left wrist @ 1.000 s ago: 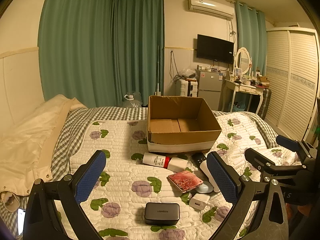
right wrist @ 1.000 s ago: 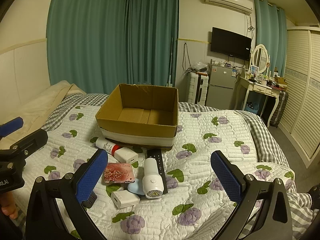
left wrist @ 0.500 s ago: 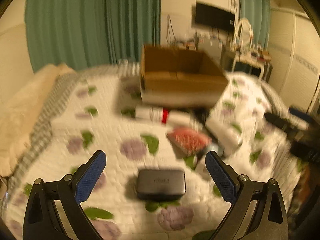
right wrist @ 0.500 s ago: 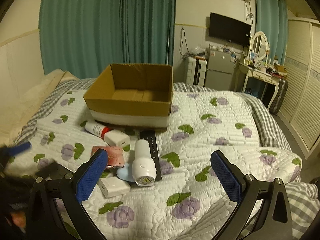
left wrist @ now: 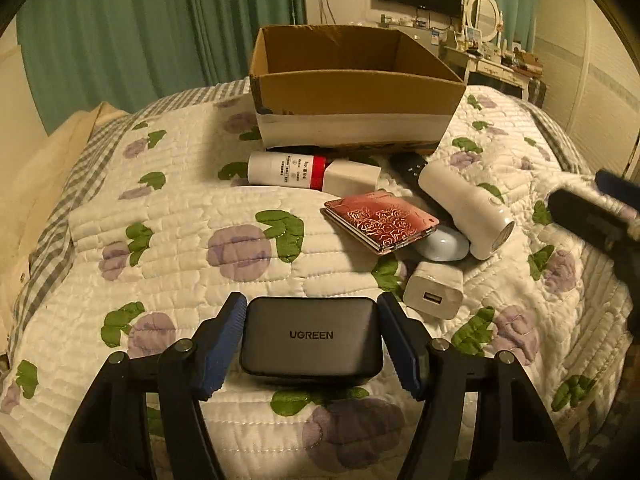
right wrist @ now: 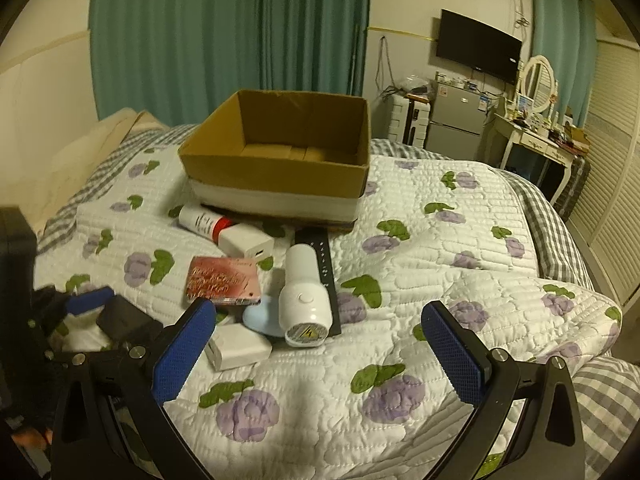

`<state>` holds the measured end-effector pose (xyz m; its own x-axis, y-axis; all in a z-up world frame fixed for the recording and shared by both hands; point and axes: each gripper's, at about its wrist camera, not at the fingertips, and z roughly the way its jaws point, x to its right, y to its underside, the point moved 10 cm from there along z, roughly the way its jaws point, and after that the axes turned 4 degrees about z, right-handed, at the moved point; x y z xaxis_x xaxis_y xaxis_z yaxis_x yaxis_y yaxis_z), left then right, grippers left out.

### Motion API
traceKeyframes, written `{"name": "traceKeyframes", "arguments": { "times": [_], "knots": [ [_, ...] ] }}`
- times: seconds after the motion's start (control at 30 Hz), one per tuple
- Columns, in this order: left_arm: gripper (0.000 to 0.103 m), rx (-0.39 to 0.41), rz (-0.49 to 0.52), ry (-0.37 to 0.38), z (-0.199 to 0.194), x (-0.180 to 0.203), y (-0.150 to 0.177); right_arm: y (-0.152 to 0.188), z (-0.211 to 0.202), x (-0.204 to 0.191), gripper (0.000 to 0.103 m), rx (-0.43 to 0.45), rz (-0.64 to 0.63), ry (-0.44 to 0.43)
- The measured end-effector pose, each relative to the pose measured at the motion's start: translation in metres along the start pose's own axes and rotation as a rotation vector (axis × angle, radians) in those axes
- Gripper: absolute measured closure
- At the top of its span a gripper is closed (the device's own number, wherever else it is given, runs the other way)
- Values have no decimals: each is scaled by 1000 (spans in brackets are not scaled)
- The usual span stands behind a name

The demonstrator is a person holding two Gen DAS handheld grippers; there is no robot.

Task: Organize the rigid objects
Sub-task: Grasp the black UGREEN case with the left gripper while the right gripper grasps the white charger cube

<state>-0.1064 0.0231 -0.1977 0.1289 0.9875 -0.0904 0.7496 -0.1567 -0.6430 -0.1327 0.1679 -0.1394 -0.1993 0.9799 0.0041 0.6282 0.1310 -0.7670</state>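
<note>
Jaws of the left gripper (left wrist: 311, 338) are closed against both short sides of the black charger (left wrist: 311, 339) lying on the bed (left wrist: 192, 216); right gripper (right wrist: 318, 342) is held spread, nothing between. Cardboard box (left wrist: 352, 84) is seen empty behind the clutter. Charger is judged stiff, dense and smooth-cased, so slip is possible; flat side walls suit gripping.
</note>
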Motion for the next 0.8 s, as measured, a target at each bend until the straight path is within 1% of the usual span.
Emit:
{"name": "traceKeyframes", "arguments": {
  "times": [0.07, 0.13, 0.2, 0.23, 0.3, 0.37, 0.43, 0.5, 0.53, 0.63, 0.73, 0.8],
  "knots": [
    [36, 17, -18, -2, -7, -6, -5, 5, 3, -6, 0, -16, -22, -11],
    [36, 54, -32, -23, -18, -14, -14, 11, 8, -16, 1, -39, -49, -32],
    [36, 86, -36, -41, -28, -21, -22, 22, 16, -30, 6, -77, -91, -53],
    [36, 99, -40, -48, -32, -25, -25, 30, 23, -39, 11, -107, -125, -64],
    [36, 116, -54, -62, -38, -35, -28, 43, 32, -50, 17, -140, -182, -59],
    [36, 118, -67, -72, -40, -41, -30, 54, 41, -58, 25, -169, -231, -58],
    [36, 116, -80, -71, -40, -46, -29, 64, 50, -65, 28, -195, -273, -55],
    [36, 112, -89, -60, -39, -48, -28, 69, 58, -69, 29, -212, -307, -45],
    [36, 111, -89, -53, -38, -47, -28, 71, 62, -72, 33, -222, -321, -48],
    [36, 107, -89, -47, -37, -46, -26, 73, 70, -79, 42, -226, -353, -47],
    [36, 105, -88, -48, -36, -45, -25, 73, 74, -84, 57, -222, -374, -54],
    [36, 106, -87, -50, -37, -44, -25, 71, 74, -85, 59, -209, -377, -50]
  ]
}}
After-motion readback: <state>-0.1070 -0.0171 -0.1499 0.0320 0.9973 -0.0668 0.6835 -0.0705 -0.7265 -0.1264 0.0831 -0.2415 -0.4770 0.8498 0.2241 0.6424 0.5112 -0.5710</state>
